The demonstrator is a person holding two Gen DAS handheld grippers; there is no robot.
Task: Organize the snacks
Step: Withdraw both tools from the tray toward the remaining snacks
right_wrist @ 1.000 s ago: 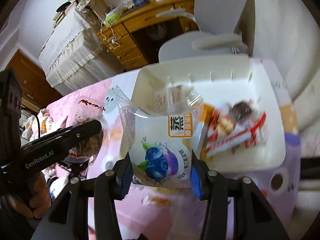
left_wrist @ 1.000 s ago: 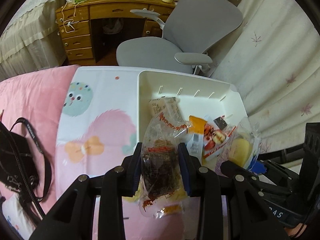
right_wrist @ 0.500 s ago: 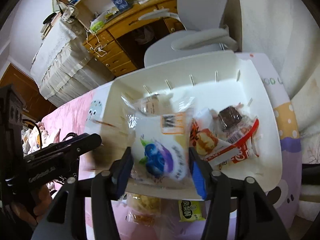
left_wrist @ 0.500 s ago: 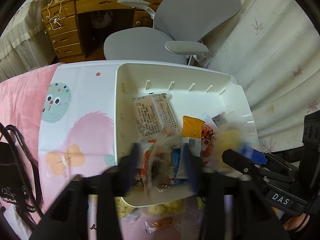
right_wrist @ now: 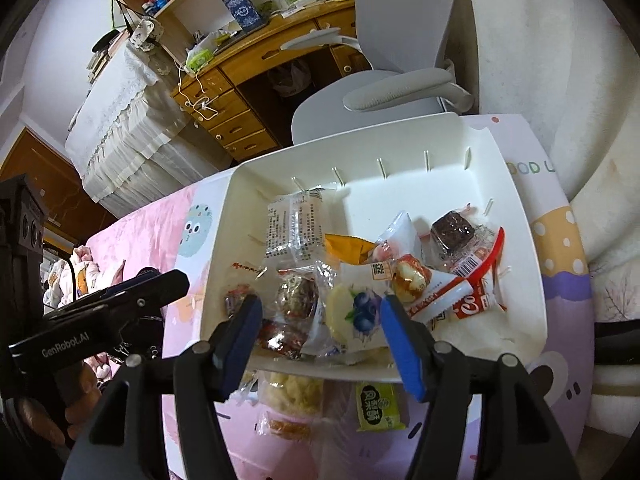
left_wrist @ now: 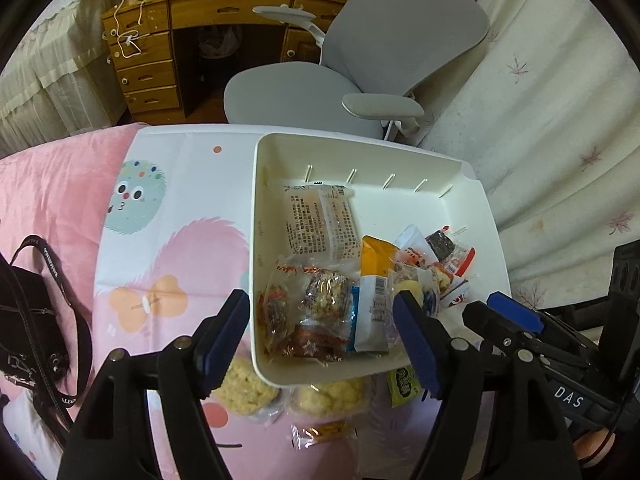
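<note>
A white bin on the bed holds several wrapped snacks. My left gripper is open and empty above the bin's near-left corner, over the clear packet with the dark nut cake. My right gripper is open and empty over the bin's near edge; the blueberry packet lies in the bin between its fingers. Outside the bin, near its front edge, lie yellow puffed snacks, a green packet and a small orange packet.
The bed has a pink cover and a cartoon-print sheet. A black bag with a strap lies at the left. A grey office chair and a wooden desk stand beyond the bed. A curtain hangs at the right.
Both grippers moved over the bin and opened. The nut-cake packet dropped from the left gripper and the blueberry packet from the right gripper; both now lie in the bin.
</note>
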